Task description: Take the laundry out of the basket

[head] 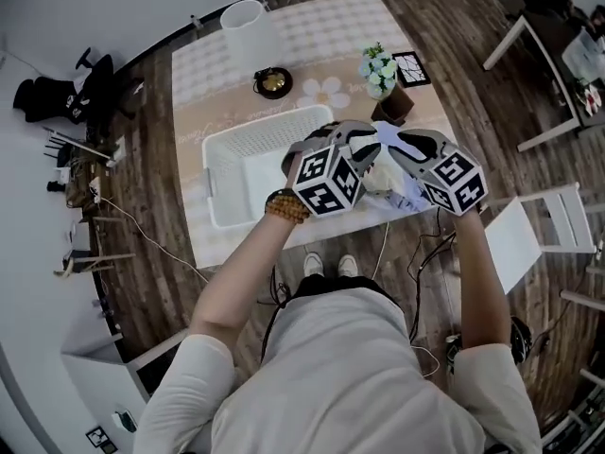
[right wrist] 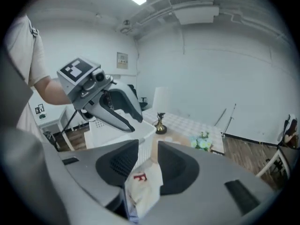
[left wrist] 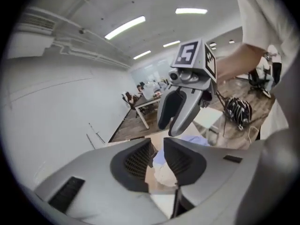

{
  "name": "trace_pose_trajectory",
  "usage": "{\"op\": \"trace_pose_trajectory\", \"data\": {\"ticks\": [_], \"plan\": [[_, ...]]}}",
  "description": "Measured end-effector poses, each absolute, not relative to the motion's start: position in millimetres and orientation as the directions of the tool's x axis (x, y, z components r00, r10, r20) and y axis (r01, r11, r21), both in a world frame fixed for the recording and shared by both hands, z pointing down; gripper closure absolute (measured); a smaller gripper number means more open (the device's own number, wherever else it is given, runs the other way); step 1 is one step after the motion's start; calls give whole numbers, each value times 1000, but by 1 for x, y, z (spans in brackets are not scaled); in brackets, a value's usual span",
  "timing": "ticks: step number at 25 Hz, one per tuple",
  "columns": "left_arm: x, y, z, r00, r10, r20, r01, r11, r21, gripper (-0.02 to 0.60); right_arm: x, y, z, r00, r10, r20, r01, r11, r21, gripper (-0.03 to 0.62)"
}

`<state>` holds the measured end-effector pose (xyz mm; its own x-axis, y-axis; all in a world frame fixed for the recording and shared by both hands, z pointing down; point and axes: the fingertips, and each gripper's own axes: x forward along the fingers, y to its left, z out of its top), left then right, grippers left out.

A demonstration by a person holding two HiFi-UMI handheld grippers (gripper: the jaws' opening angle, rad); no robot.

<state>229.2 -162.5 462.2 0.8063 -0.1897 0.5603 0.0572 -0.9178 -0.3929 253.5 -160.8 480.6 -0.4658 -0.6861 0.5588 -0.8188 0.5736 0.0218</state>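
A white laundry basket [head: 248, 135] stands on the table, which has a patterned cloth [head: 312, 36]. Both grippers are raised above the basket's right side and hold one white and light-blue garment [head: 386, 180] between them. In the left gripper view, my left gripper [left wrist: 158, 158] is shut on the garment [left wrist: 165, 175], with cloth bunched between the jaws. In the right gripper view, my right gripper [right wrist: 148, 156] is shut on a white part of the garment [right wrist: 143, 186] that bears a red letter. The two grippers point toward each other, close together. The basket's inside is partly hidden behind them.
A pot of flowers [head: 380, 72], a small framed picture [head: 411, 67], a brass ornament [head: 272, 82] and a white cylinder [head: 244, 22] stand at the table's far end. White furniture [head: 558, 216] is on the right. A helmet [left wrist: 239, 111] lies on the wooden floor.
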Motion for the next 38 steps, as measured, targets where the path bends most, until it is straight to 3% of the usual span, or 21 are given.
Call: {"op": "trace_pose_trajectory", "data": {"ticks": [3, 5, 13, 24, 38], "plan": [[184, -155, 424, 893, -226, 390, -117, -952, -284, 511, 210, -151, 444, -533, -727, 432, -810, 586, -15, 463], [151, -146, 400, 929, -254, 268, -206, -959, -194, 577, 178, -140, 422, -592, -724, 355, -785, 617, -52, 536], [46, -112, 326, 912, -409, -36, -405, -911, 80, 578, 89, -109, 343, -655, -743, 137, -753, 657, -37, 597], [-15, -66, 302, 869, -493, -46, -492, -870, 23, 577, 14, -77, 304, -736, -676, 39, -677, 735, -34, 600], [-30, -80, 302, 850, -521, -84, -520, -854, 31, 577, -2, -84, 302, -727, -686, 27, -686, 728, 10, 605]]}}
